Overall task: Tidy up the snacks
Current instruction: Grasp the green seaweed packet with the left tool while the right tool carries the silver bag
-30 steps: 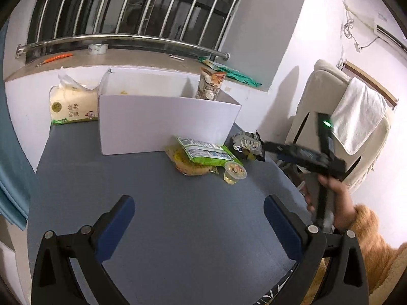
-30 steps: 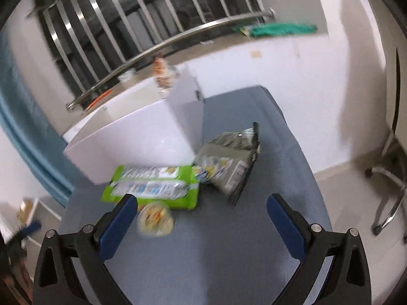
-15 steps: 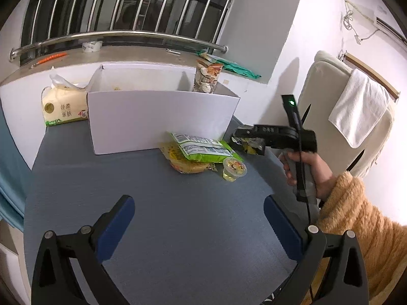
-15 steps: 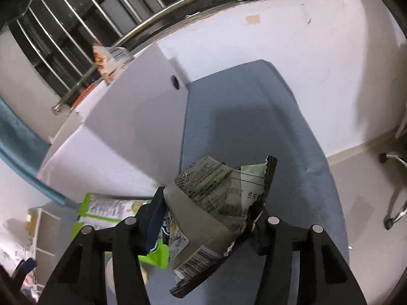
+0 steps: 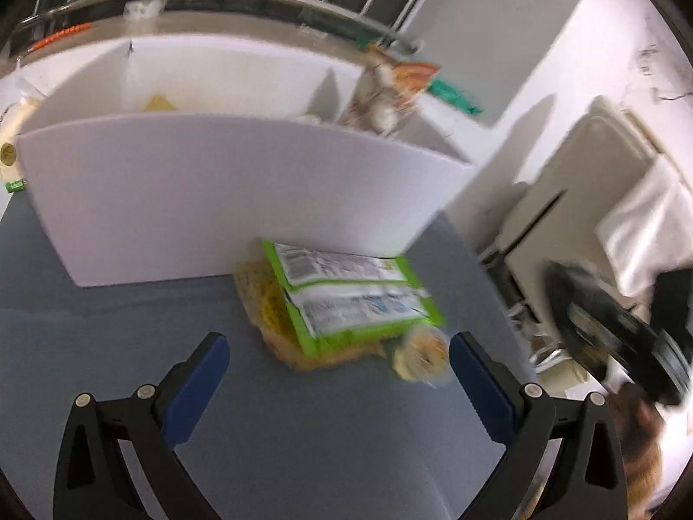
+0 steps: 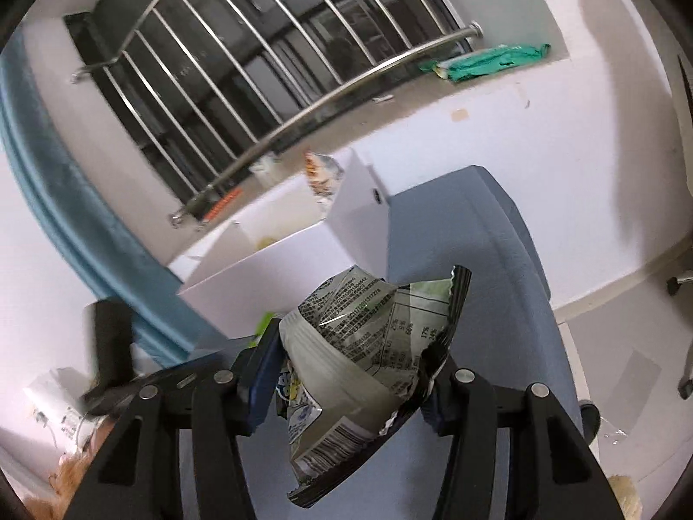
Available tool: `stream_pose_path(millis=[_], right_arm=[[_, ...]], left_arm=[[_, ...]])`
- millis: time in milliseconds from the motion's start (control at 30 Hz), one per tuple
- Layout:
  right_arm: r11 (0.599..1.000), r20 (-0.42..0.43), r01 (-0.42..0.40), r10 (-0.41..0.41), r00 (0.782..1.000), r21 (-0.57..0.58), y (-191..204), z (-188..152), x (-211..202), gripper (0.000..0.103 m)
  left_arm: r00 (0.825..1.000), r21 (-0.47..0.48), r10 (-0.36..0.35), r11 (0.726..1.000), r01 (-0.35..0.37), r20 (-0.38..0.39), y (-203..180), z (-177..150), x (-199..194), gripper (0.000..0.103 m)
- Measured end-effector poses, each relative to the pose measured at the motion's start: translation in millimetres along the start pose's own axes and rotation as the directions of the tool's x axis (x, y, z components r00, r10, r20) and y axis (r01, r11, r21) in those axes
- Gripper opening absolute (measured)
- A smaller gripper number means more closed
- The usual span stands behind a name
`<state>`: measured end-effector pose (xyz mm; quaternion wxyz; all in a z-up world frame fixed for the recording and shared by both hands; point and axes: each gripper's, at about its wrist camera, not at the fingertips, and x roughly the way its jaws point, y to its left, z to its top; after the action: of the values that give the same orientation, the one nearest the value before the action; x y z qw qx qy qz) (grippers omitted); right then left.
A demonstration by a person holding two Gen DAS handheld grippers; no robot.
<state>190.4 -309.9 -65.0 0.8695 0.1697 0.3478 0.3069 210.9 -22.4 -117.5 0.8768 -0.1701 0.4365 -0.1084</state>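
The left gripper (image 5: 338, 362) is held open above a blue table (image 5: 108, 338), just before a green snack packet (image 5: 346, 299), a jelly cup (image 5: 422, 357) and a white box (image 5: 216, 190).

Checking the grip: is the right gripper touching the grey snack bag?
Touching. The right wrist view shows the right gripper with both pads pressed into the crumpled grey snack bag.

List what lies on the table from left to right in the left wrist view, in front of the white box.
Yellow snack bag → green packet, lying on top of it → small jelly cup → right tool, blurred at the frame's right edge. All sit before the white box.
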Motion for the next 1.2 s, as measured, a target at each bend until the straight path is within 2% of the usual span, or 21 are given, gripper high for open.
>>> stream_pose_path(millis=[100, 167, 233, 300, 333, 433, 467, 567, 733, 833, 1033, 1200], right_arm=[[1.000, 0.007, -0.024, 0.024, 1.000, 0.019, 0.0, -9.8, -11.0, 0.059], [0.999, 0.004, -0.020, 0.020, 1.000, 0.026, 0.3, -20.5, -18.5, 0.059], [0.999, 0.003, -0.014, 0.014, 1.000, 0.030, -2.1, -24.6, -20.0, 0.059], [0.999, 0.001, -0.018, 0.018, 1.000, 0.043, -3.6, -28.6, -23.2, 0.059], [0.999, 0.002, -0.015, 0.015, 1.000, 0.041, -4.0, -30.0, -23.8, 0.059], [0.999, 0.000, -0.015, 0.015, 1.000, 0.033, -1.8, -31.8, -22.4, 0.059], [0.999, 0.000, -0.017, 0.017, 1.000, 0.031, -0.6, -32.5, -22.9, 0.059], [1.000, 0.002, -0.017, 0.017, 1.000, 0.017, 1.8, -32.1, -22.7, 0.059], [1.000, 0.001, -0.005, 0.005, 1.000, -0.018, 10.6, -31.2, -22.2, 0.059], [0.999, 0.003, -0.008, 0.008, 1.000, -0.036, 19.7, -28.7, -20.4, 0.060], [0.994, 0.001, -0.016, 0.017, 1.000, -0.108, 46.0, -21.9, -13.6, 0.060], [0.982, 0.012, -0.034, 0.037, 0.999, -0.188, 77.8, -5.3, -3.9, 0.060]], left_arm=[[0.999, -0.012, 0.035, 0.999, -0.035, -0.041, 4.2, 7.5, 21.8, 0.103], [0.999, -0.028, 0.023, 0.999, -0.024, -0.039, 8.2, 8.7, 25.7, 0.099], [0.999, -0.015, 0.021, 1.000, -0.021, -0.028, 7.3, 9.2, 25.4, 0.084], [0.998, 0.032, 0.048, 0.998, -0.048, -0.028, 2.3, 10.0, 26.3, 0.045], [0.999, 0.048, 0.043, 0.998, -0.042, -0.028, 1.2, 9.4, 25.9, 0.036], [1.000, 0.078, -0.010, 0.997, 0.012, -0.018, -4.9, 10.0, 19.6, 0.018], [1.000, 0.090, 0.005, 0.996, -0.004, -0.011, -6.9, 10.3, 16.5, 0.001], [0.999, 0.106, -0.035, 0.994, 0.032, 0.028, -11.0, 9.8, -3.0, 0.000], [0.987, 0.181, -0.019, 0.984, -0.011, 0.161, -25.6, 6.1, -58.4, 0.000], [0.974, 0.213, 0.002, 0.976, -0.052, 0.228, -31.2, 6.4, -90.5, 0.001], [0.935, 0.244, 0.017, 0.964, -0.110, 0.354, -33.8, 13.4, -158.7, 0.001], [0.907, 0.220, 0.037, 0.965, -0.140, 0.419, -23.1, 27.0, -186.8, 0.001]])
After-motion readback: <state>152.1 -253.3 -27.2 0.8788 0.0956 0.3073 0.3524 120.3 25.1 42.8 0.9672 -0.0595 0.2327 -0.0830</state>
